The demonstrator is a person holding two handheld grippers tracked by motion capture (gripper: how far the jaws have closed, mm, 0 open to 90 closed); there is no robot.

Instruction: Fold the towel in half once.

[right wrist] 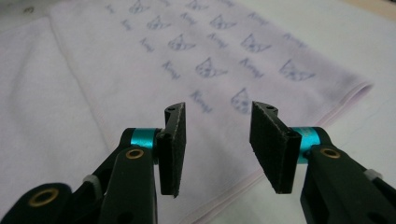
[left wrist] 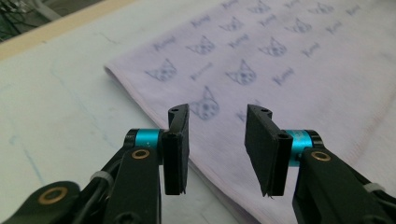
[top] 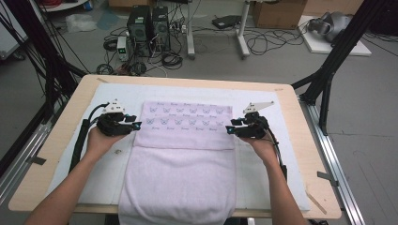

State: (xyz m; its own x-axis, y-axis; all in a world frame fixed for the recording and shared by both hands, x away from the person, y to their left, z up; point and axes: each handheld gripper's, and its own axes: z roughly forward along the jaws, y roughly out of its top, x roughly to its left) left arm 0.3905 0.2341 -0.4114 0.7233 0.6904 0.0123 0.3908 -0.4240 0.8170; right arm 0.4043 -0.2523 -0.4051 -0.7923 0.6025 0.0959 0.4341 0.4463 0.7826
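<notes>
Wooden worktop (top: 61, 154) under white mat (top: 263, 164), cluttered floor beyond. Left gripper (top: 136, 125) jaws wide, empty, at left edge of lilac towel (top: 180, 173). Right gripper (top: 228, 128) jaws wide, empty, at towel's right edge. Towel mid-worktop, far printed part folded over plain part, near end hanging over worktop edge.

Pale lilac towel (top: 180, 154) lies flat on the desk, near end hanging over the front edge. Far portion is folded back, showing small printed cat faces and lettering in rows.
</notes>
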